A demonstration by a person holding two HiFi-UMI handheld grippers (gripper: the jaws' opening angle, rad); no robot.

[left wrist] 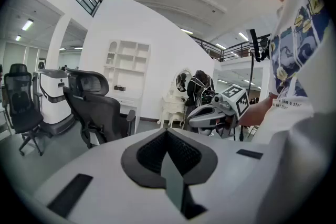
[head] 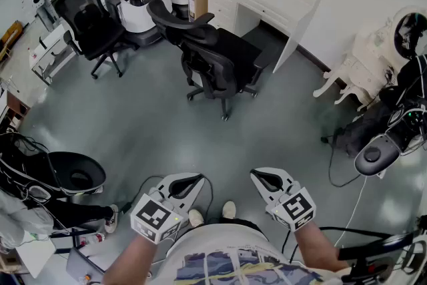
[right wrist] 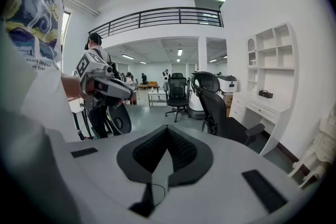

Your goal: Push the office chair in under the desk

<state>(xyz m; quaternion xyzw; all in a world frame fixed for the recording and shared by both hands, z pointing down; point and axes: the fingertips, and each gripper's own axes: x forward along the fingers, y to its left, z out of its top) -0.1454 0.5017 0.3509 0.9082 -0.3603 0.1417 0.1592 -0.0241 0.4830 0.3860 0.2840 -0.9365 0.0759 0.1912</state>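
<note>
Office chair (head: 220, 60) pictured short of the white desk (head: 267, 0)

The black chair is seen just before the desk opening, well apart from the left gripper (head: 189, 185) and right gripper (head: 265, 178), both held with jaws together and empty. On castors, it is judged easy to roll yet apt to swivel; the stiff backrest is best pushed. A smooth grey floor (head: 153, 137) is offered; cables (head: 331, 163) lie at the right.

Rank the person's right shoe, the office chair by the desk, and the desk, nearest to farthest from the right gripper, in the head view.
1. Right shoe: on the floor, just below and left of the right gripper.
2. Office chair: mid-floor ahead, in front of the desk.
3. Desk: against the far wall, behind the chair.
</note>
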